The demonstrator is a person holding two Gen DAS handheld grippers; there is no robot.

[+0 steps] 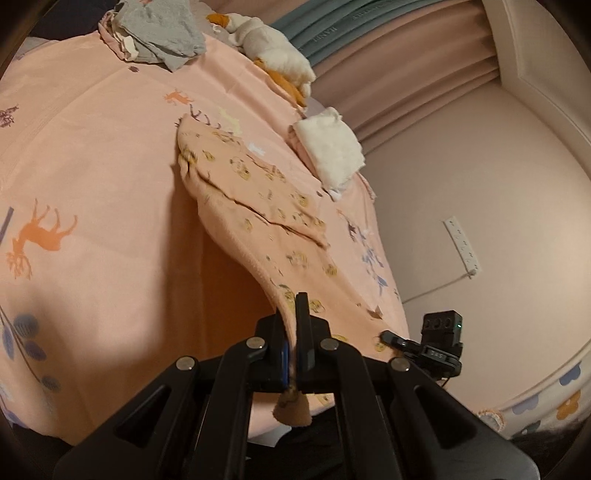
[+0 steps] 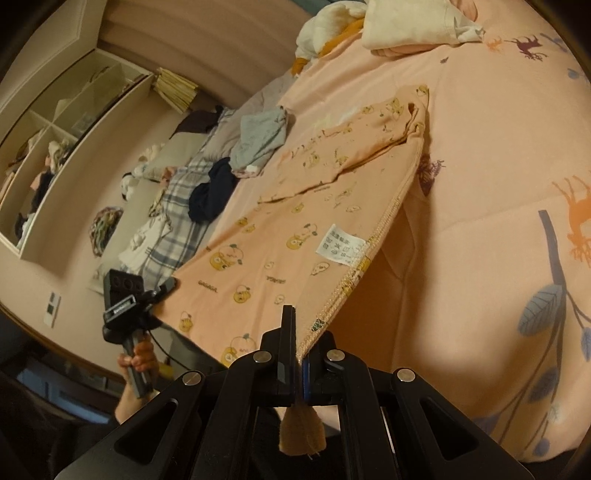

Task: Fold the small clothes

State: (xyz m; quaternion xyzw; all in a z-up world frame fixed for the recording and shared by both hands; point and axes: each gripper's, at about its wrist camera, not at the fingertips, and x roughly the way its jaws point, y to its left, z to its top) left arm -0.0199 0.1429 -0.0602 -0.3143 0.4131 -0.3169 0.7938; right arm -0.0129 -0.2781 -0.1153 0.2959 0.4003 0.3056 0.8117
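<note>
A small peach garment (image 1: 255, 206) printed with little yellow figures is stretched above the pink bed sheet (image 1: 92, 184), its far end resting on the bed. My left gripper (image 1: 293, 332) is shut on one near corner of its hem. My right gripper (image 2: 297, 343) is shut on the other near corner, by the seam. The garment (image 2: 280, 240) shows inside out in the right wrist view, with a white care label (image 2: 341, 245). A sleeve is folded across its upper part. Each gripper shows in the other's view: the right one (image 1: 391, 338) and the left one (image 2: 168, 286).
A grey garment pile (image 1: 162, 33) and a white-and-orange plush toy (image 1: 273, 48) lie at the far edge of the bed. A folded white cloth stack (image 1: 328, 147) sits to the right. Dark and plaid clothes (image 2: 210, 192) lie at the bed's left side. Shelves (image 2: 55, 147) line the wall.
</note>
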